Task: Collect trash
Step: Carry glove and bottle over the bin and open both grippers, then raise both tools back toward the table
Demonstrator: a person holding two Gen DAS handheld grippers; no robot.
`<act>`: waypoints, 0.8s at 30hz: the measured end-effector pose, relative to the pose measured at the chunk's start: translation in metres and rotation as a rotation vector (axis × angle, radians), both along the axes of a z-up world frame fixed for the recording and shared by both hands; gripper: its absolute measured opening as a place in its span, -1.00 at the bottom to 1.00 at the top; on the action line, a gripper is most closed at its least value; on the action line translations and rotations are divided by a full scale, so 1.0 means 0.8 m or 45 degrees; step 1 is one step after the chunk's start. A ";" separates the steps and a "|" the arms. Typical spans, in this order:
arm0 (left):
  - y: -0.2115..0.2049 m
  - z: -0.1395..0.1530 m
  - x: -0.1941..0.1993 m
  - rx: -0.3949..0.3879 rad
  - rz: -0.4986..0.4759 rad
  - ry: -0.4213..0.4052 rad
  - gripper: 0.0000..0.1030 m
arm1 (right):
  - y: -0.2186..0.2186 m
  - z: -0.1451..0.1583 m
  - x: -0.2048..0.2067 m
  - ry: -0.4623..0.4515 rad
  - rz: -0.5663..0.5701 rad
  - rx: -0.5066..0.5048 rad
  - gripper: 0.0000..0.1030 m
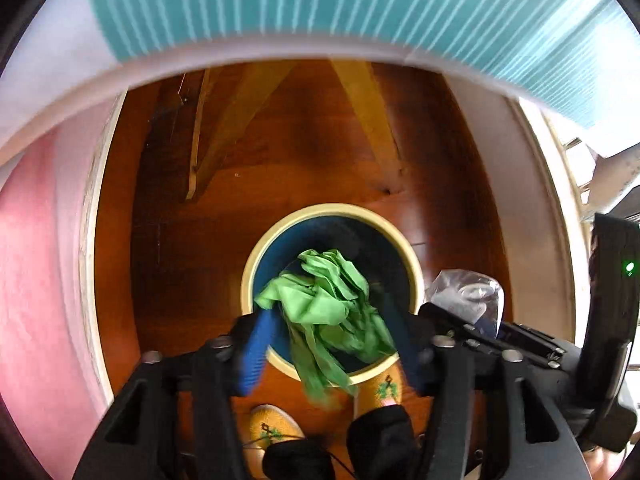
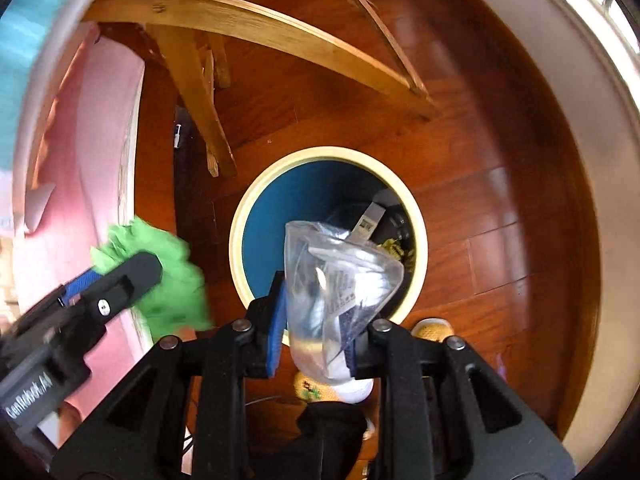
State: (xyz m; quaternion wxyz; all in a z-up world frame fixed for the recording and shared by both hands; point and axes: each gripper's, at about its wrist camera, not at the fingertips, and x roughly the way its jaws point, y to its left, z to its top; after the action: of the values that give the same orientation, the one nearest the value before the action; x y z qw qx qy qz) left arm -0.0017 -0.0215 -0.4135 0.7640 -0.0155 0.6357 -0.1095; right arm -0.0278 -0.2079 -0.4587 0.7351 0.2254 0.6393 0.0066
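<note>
A round bin (image 1: 256, 264) with a cream rim and blue inside stands on the wooden floor; it also shows in the right wrist view (image 2: 240, 216). My left gripper (image 1: 332, 344) has its jaws spread wide, and a crumpled green plastic bag (image 1: 328, 300) hangs between them over the bin. My right gripper (image 2: 314, 336) is shut on a clear crushed plastic cup (image 2: 340, 276), held above the bin's near edge. Some trash (image 2: 394, 236) lies inside the bin.
Wooden chair legs (image 2: 192, 92) stand on the floor beyond the bin. A table edge with a teal striped cloth (image 1: 320, 4) is above. A pink wall (image 1: 36, 264) is to the left. The person's yellow slippers (image 1: 380, 388) are below the grippers.
</note>
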 end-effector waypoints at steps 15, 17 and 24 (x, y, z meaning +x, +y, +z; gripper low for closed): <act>0.029 0.026 -0.009 0.078 0.084 -0.028 0.58 | 0.008 0.039 0.002 -0.047 0.059 -0.012 0.10; 0.033 0.042 -0.008 0.076 0.093 -0.036 0.58 | 0.011 0.060 0.001 -0.055 0.053 -0.012 0.10; 0.051 0.153 -0.018 0.032 0.092 -0.085 0.58 | 0.023 0.162 -0.009 -0.091 0.060 -0.039 0.10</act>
State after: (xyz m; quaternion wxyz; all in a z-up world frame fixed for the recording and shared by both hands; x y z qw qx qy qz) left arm -0.0164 0.0190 -0.2908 0.7883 -0.0250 0.6103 -0.0743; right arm -0.0349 -0.1894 -0.3292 0.7606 0.1987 0.6177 0.0221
